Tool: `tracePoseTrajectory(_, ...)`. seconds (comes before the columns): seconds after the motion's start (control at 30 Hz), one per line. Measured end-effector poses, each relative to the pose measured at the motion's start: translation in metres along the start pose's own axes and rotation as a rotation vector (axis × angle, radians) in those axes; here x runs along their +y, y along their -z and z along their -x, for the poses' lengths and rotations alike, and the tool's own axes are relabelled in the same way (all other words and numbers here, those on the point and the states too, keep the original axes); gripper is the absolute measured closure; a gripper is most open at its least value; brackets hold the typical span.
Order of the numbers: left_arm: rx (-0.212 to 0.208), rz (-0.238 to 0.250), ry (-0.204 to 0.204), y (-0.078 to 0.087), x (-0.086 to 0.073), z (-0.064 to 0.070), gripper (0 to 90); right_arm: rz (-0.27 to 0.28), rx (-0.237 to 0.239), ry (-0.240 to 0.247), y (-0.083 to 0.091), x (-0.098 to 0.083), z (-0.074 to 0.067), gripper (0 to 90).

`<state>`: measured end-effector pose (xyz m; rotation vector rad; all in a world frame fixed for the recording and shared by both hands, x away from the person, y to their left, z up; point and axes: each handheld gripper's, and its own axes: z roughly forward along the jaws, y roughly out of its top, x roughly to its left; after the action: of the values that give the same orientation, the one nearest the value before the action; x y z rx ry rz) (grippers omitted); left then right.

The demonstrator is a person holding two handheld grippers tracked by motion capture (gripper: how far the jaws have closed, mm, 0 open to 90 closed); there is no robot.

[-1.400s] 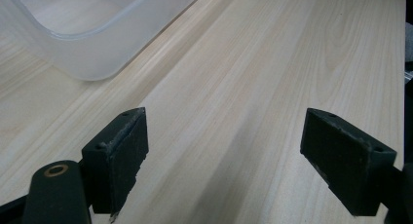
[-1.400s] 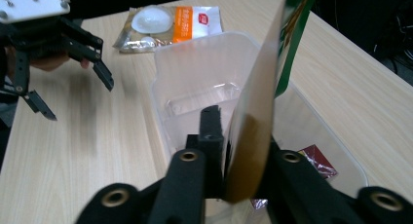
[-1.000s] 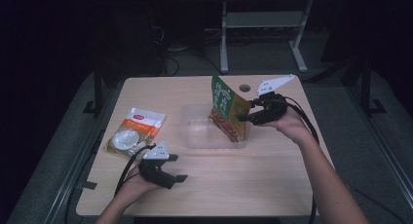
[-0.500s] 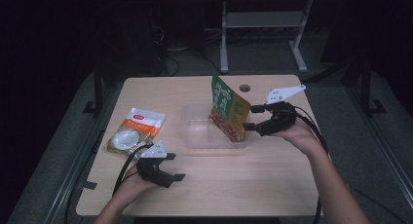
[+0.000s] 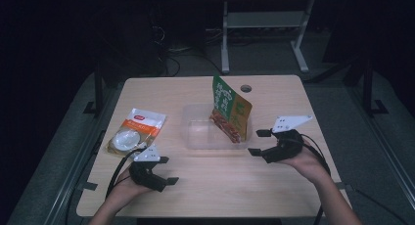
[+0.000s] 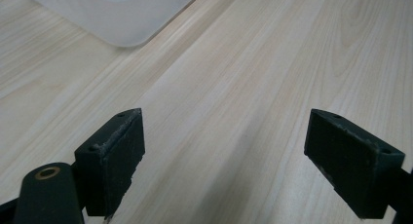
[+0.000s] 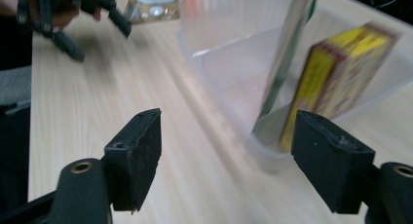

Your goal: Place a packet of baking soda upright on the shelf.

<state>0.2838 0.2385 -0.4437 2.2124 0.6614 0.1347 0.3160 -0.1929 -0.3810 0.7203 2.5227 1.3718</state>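
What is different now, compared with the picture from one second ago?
The right gripper has let go of the green packet, its jaws having just opened, and has drawn back toward the person. The packet is left standing in the clear box. The left gripper and the orange pouch stayed in place.

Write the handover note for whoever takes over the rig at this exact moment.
Right gripper: open, holding nothing, just right of the bin; its jaws have just been opening.
Left gripper: open, empty, low over the table at the near left.
Green packet: stands tilted in the bin's right end.
Orange pouch: flat on the table, left of the bin.
Done: green packet in the bin.
Left: probably the orange pouch goes in next; the left gripper is nearer.
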Motion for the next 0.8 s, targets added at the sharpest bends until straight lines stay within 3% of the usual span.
tracePoseTrajectory(0.17,0.018,-0.027,-0.018,0.003,-0.002,-0.003,14.7,-0.043,0.02,-0.009,-0.006,-0.016,-0.015,24.4)
tracePoseTrajectory(0.3,0.039,-0.024,0.001,0.006,-0.002,-0.005,14.7,-0.061,0.022,-0.021,-0.013,-0.031,-0.025,23.6)
tracePoseTrajectory(0.43,0.071,-0.033,0.015,0.011,-0.001,-0.011,14.8,-0.098,0.055,-0.031,-0.024,-0.046,-0.034,23.6)
tracePoseTrajectory(0.57,0.111,-0.042,0.035,0.017,-0.001,-0.019,14.8,-0.145,0.073,-0.008,-0.036,-0.048,-0.038,23.6)
tracePoseTrajectory(0.8,0.175,-0.049,0.085,0.029,0.003,-0.037,14.8,-0.16,0.083,-0.009,-0.04,-0.05,-0.039,23.5)
